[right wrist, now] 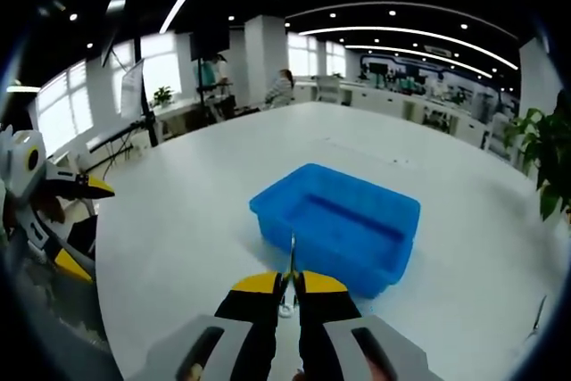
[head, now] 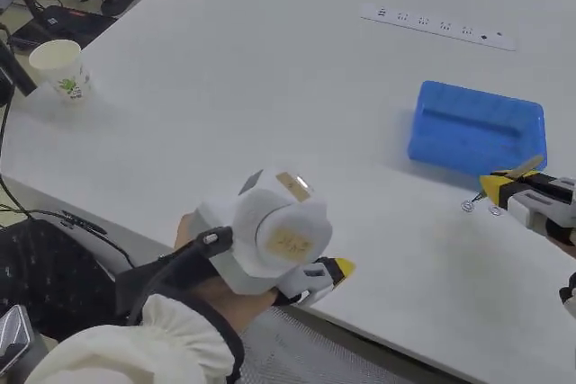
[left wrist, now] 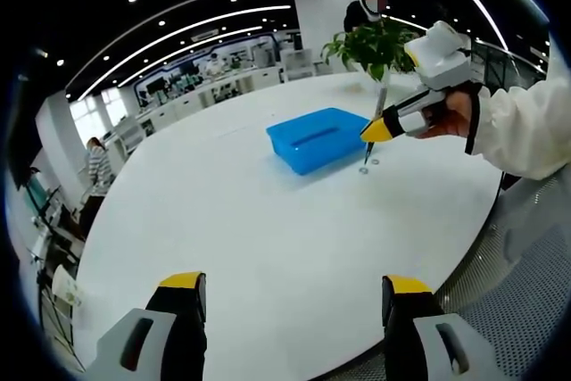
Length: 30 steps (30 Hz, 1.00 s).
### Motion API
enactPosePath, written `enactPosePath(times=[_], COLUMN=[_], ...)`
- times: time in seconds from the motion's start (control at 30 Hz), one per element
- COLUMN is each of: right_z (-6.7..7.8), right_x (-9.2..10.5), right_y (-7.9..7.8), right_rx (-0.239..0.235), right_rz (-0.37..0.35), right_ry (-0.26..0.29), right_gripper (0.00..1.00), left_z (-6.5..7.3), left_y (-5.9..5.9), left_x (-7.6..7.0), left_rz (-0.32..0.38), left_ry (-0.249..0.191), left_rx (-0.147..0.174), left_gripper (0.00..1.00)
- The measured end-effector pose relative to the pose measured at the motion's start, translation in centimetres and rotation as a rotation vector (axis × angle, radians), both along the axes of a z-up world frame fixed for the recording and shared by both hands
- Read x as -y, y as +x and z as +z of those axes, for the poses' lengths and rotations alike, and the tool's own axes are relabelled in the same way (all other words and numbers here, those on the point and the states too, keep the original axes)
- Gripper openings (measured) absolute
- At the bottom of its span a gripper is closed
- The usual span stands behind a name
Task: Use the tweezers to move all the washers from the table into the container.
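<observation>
Nearest, at 6 o'clock in the head view, the left gripper (left wrist: 294, 292) hangs over the table (head: 270, 87) edge, its jaws wide apart and empty. Out at 3 o'clock the right gripper (right wrist: 290, 285) pinches the tweezers (right wrist: 292, 254) between nearly closed jaws, tips down at two washers (head: 468, 206) lying on the table just beside the blue container (head: 477, 128). Both look yet to go in, so the job seems unfinished — what the container already holds I cannot tell.

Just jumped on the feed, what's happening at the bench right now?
A person is working with two handheld grippers. The right gripper is shut on the tweezers, whose tips point down at two washers lying on the white table just in front of the blue container. The left gripper is open, holding nothing, near the table's edge.
</observation>
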State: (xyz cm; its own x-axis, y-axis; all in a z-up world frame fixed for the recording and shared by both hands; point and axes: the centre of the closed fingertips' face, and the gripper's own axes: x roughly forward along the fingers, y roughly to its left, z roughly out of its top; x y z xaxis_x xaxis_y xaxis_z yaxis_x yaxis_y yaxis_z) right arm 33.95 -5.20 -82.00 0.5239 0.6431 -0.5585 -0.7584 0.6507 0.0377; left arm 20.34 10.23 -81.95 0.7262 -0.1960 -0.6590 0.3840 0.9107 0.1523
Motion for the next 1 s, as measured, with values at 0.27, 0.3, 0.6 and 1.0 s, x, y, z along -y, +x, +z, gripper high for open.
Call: enactPosePath(times=[0.27, 0.3, 0.6, 1.0], right_z=[-0.7, -0.8, -1.3, -1.2], right_x=[-0.1, -0.1, 0.0, -0.1], right_y=[0.1, 0.1, 0.2, 0.6], right_rx=[-0.006, -0.004, -0.003, -0.005], right_rz=[0.006, 0.009, 0.011, 0.008], right_ry=[-0.019, -0.025, -0.034, -0.027], right_gripper=[0.04, 0.04, 0.04, 0.04], left_z=[-0.1, -0.1, -0.2, -0.3], left_y=[0.0, 0.0, 0.0, 0.0], left_x=[0.0, 0.0, -0.1, -0.1], left_rz=[0.002, 0.002, 0.002, 0.002], left_ry=[0.002, 0.003, 0.007, 0.013], left_rx=[-0.004, -0.005, -0.009, -0.013], left_gripper=[0.82, 0.82, 0.82, 0.81])
